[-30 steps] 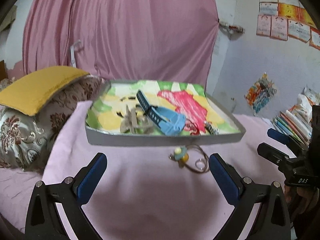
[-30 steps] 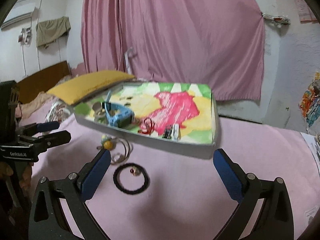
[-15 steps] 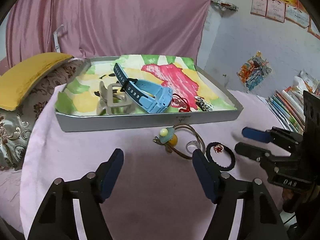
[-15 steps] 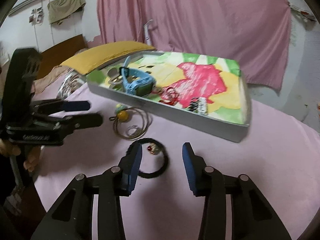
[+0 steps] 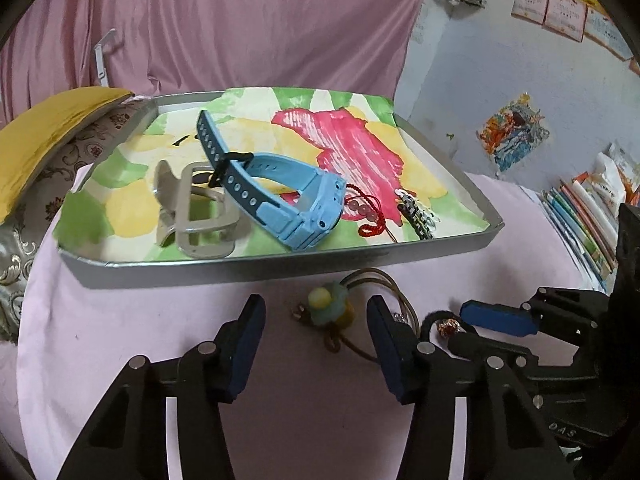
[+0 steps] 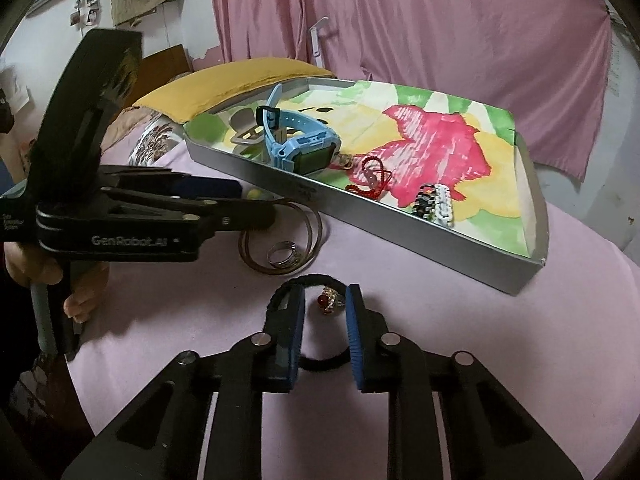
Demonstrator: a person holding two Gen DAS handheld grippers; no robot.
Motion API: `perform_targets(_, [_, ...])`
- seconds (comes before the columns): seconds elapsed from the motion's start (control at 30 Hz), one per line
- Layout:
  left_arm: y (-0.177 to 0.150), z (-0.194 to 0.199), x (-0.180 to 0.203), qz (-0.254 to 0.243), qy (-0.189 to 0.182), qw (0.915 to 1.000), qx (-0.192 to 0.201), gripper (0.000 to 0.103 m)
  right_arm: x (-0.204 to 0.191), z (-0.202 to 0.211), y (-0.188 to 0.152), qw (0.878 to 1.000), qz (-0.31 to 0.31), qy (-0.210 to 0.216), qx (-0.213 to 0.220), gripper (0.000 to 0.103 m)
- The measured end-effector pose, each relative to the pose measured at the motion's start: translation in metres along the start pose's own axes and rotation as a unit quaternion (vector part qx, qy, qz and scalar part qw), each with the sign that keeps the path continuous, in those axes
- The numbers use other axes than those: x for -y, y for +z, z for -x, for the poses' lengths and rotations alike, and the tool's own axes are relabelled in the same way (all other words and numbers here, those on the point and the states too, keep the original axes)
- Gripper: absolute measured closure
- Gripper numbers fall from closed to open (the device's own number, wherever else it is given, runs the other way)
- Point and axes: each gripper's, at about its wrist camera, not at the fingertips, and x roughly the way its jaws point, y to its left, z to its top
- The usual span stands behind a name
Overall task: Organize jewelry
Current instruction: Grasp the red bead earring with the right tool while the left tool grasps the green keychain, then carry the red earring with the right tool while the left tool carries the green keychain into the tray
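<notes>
On the pink cloth, a brown cord loop with a green and yellow bead charm [image 5: 328,306] lies between the fingers of my left gripper [image 5: 316,312]. Its jaws are closing, with a gap still on both sides of the charm. My right gripper [image 6: 325,300] straddles a red-stone ring [image 6: 330,300] that lies inside a black hair tie [image 6: 316,280]. Its jaws are closing too, and the pads stand just off the ring. A silver ring [image 6: 282,258] rests in the cord loops. Behind stands the silver tray [image 5: 280,270] holding a blue watch [image 5: 288,208].
The tray also holds a beige hair claw [image 5: 196,208], a red cord bracelet [image 5: 368,216] and a black-and-white chain [image 5: 416,212]. A yellow pillow [image 5: 48,128] lies left, a stack of books [image 5: 588,220] right. A hand [image 6: 76,292] grips the left tool's handle.
Both grippers came down and forward toward the cloth while their jaws narrowed. The left now brackets the bead charm, and the right brackets the red-stone ring.
</notes>
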Motion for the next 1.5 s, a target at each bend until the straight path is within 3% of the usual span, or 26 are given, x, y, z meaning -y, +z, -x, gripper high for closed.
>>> perform_targets(0.1, [0.003,-0.005,0.002,-0.004,0.001,1.0000,-0.006,0.053,0.000,-0.005,0.002,1.000,0.001,0.003,-0.010,0.088])
perform_targets(0.27, [0.007,-0.009,0.007,-0.016,0.009,0.9998,-0.012,0.063,-0.001,-0.009,0.002,1.000,0.004,-0.002,-0.018,0.092])
perform_targets(0.4, [0.008,-0.010,0.007,-0.021,0.008,0.9996,-0.014,0.080,-0.001,-0.007,0.002,1.000,0.004,-0.004,-0.013,0.093])
perform_targets(0.7, [-0.002,0.009,0.004,-0.010,-0.003,0.9999,0.010,0.081,-0.001,0.013,-0.001,0.999,-0.014,0.002,0.037,0.093])
perform_targets(0.9, [-0.004,0.039,0.006,-0.004,-0.010,0.9967,0.081,0.081,0.002,0.039,0.002,0.993,-0.045,-0.012,0.113,0.093])
perform_targets(1.03, [0.002,0.057,0.010,0.001,-0.002,0.9898,0.143,0.081,0.007,0.050,0.010,0.984,-0.056,-0.032,0.165,0.093])
perform_targets(1.3, [0.024,0.065,0.022,0.001,0.025,0.9729,0.230,0.081,0.020,0.058,0.037,0.964,-0.061,-0.069,0.248,0.093])
perform_targets(1.43, [0.034,0.063,0.023,0.004,0.033,0.9636,0.265,0.081,0.025,0.057,0.045,0.956,-0.062,-0.091,0.272,0.093])
perform_targets(1.5, [0.042,0.058,0.025,0.000,0.043,0.9630,0.266,0.081,0.029,0.052,0.050,0.955,-0.063,-0.101,0.272,0.093])
